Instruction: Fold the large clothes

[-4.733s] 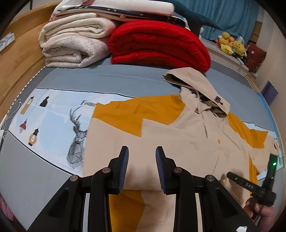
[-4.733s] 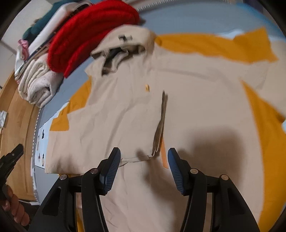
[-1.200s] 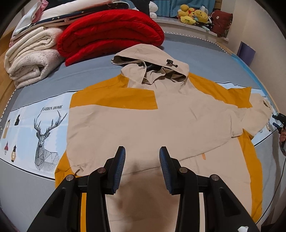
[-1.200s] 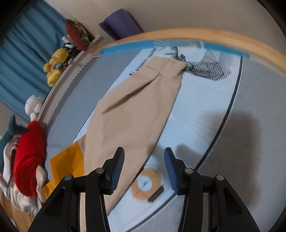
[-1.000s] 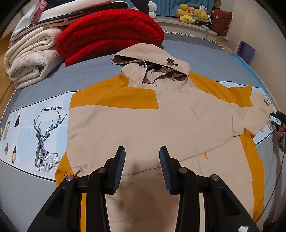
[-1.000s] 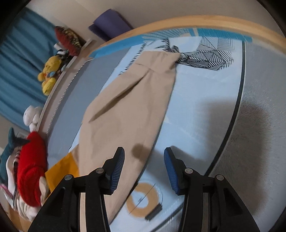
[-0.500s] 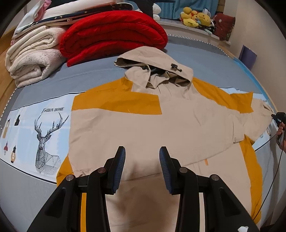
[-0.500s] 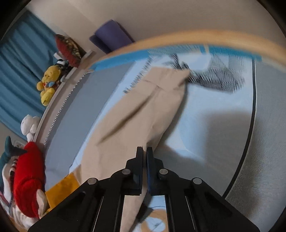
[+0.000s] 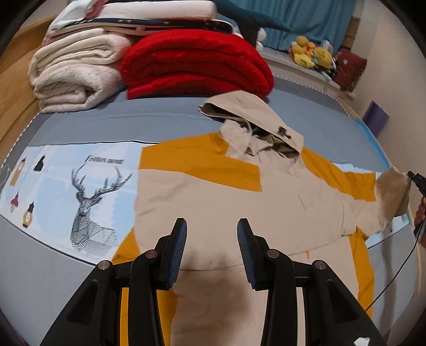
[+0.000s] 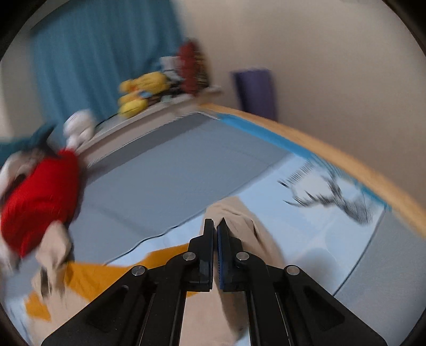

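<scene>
Jacket: a beige and mustard hooded jacket lies spread flat on the bed sheet, hood toward the stacked bedding, one side already folded across the body.
Left gripper: the left gripper hangs over the lower middle of the jacket with its blue-padded jaws spread wide and nothing between them; its shadow falls on the beige cloth just below.
Right gripper: the right gripper has its jaws pressed together on the beige sleeve, which bunches up around the tips and hangs down to the right of them.
Sleeve in left view: the sleeve end is raised off the sheet at the far right edge, beside a dark gripper tip and part of a hand.
Bedding: a folded red blanket and a cream blanket sit side by side beyond the hood.
Sheet: grey with a pale blue band carrying a deer print.
Shelf: yellow plush toys sit before a blue curtain.
Right view: heavily blurred.
</scene>
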{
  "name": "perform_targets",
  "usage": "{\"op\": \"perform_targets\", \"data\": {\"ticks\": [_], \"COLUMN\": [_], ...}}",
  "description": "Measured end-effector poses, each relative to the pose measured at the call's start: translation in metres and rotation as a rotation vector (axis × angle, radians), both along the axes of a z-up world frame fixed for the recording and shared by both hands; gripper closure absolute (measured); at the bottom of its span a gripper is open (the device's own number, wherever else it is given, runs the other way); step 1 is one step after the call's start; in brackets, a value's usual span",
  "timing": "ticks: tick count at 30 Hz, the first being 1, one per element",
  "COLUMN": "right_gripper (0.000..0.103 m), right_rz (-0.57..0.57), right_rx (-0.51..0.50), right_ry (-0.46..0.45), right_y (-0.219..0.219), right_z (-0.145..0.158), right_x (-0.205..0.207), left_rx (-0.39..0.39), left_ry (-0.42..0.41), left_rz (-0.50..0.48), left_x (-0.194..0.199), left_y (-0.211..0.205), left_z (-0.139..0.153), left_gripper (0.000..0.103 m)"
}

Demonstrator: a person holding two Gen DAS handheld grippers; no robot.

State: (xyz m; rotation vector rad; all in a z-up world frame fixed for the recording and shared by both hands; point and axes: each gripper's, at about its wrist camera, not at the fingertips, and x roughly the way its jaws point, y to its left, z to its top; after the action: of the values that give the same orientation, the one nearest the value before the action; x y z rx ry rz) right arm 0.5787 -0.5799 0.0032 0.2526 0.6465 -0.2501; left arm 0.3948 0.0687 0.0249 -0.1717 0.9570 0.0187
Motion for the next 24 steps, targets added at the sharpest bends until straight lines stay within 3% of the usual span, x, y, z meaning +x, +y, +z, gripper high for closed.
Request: {"op": "perform_targets", "data": {"ticks": [5,9,12,13,15,19,21,24], "right_gripper": [0.1,0.099,0.095,0.092,0.071,0.069,0.057,0.049], "right_rz": [0.335,0.626,0.754,0.77,0.765,0.663,0.578,0.446], "right_rx": [-0.091,0.026,0.09,0.097,0.091,0.101,0.145,0.231], "right_ry": [0.008,0.097,0.183,0.23,0.276,0.249,0.229,0.209], "right_y": [0.176,0.308,0.365,0.374,0.373,0.334,0.301,0.257], "right_z": [0.016,-0.007,-0.039,-0.05,-0.06,-0.046,-0.036,-0.032], "right_x": [-0.013,-0.042,-0.07,-0.077,-0.093,-0.127,-0.13,-0.129], "left_rx": [-0.043,-0.082,-0.103,-0.108,-0.122,-0.124,-0.127,-0.118], "left_ry": [-0.01,-0.006,0.012,0.014,0.015,0.015,0.023,0.035], "left_rz": [0.05,0.073,0.062,0.059,0.05,0.054,0.054,0.04], "left_x": [-0.004,-0.004,-0.003,-0.004,-0.005,-0.004,-0.002,0.001], "left_y": [0.026,0.038,0.039,0.039,0.039,0.039,0.037,0.028], "left_z": [0.01,0.014,0.013,0.013,0.014,0.014,0.011,0.006], "left_gripper": [0.069,0.069,0.069,0.069,0.069,0.069,0.069,0.069]}}
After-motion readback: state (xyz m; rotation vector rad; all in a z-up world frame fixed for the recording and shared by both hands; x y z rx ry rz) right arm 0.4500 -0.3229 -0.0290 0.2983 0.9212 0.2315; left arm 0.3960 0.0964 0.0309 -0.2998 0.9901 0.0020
